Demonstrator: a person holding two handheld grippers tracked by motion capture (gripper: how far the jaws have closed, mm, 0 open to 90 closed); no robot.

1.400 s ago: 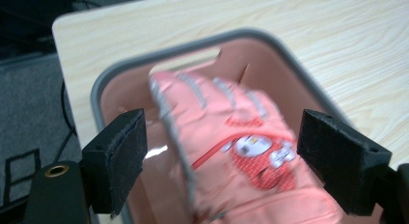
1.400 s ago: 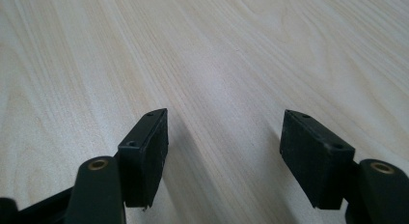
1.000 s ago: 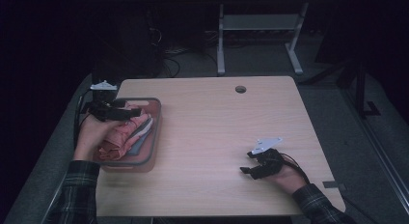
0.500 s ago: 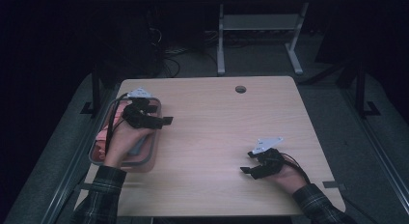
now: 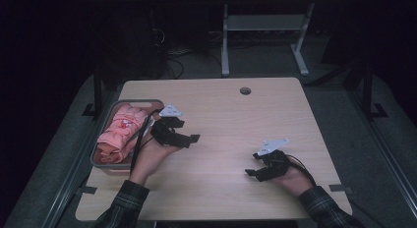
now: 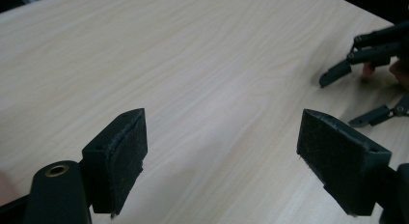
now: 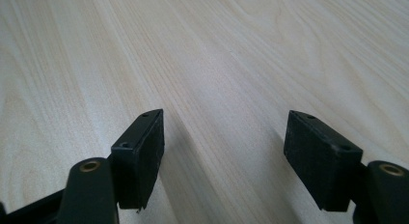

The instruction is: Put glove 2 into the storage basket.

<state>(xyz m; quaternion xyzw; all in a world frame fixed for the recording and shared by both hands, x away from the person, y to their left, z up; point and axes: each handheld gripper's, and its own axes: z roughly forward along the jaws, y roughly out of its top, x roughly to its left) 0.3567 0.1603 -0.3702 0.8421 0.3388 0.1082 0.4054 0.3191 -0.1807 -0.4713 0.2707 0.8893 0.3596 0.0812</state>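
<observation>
Lying folded in the tray [image 5: 147,103] at the table's [image 5: 231,188] left edge, the pink gloves [image 5: 120,134] are looking stowed; left gripper [image 5: 184,138] and right gripper [image 5: 252,172] are hovering wide open, empty; seemingly nothing is remaining.

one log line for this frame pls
left gripper: open, empty, over table beside tray | right gripper: open, empty, low over table | pink gloves: in tray, untouched
</observation>
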